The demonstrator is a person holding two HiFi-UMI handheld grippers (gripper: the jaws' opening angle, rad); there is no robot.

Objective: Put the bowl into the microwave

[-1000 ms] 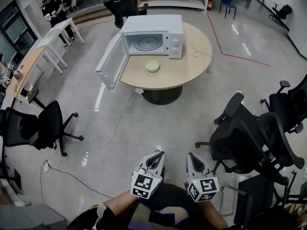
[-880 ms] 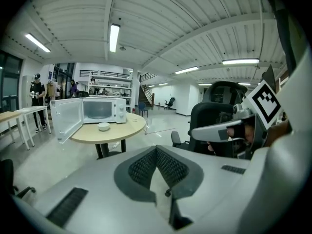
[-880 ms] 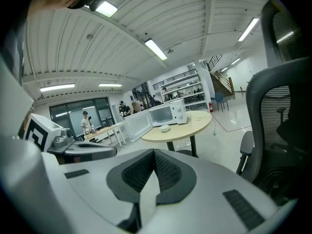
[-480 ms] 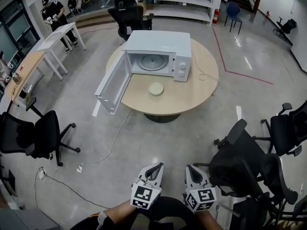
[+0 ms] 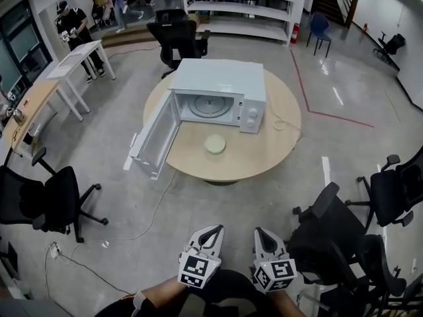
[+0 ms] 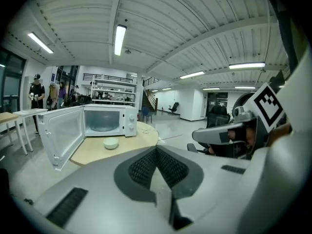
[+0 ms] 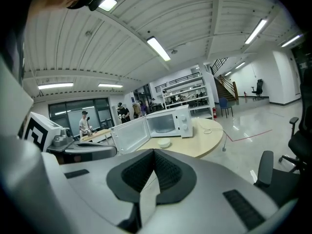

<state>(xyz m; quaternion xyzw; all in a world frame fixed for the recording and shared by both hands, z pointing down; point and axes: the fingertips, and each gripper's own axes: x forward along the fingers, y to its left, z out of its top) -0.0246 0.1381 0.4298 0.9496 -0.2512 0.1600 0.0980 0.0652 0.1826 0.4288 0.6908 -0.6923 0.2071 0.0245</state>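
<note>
A small pale bowl sits on the round wooden table, just in front of the white microwave, whose door hangs wide open to the left. The bowl and microwave show small and far off in the left gripper view, and again as bowl and microwave in the right gripper view. My left gripper and right gripper are held low near my body, far from the table. Both are shut with nothing between the jaws.
Black office chairs stand at the right and left, and one behind the table. A cable trails across the shiny floor. White desks and people are far left; shelves line the back.
The view has shifted: the table and microwave sit lower and slightly larger in the head view. Both grippers keep the same low, shut pose.
</note>
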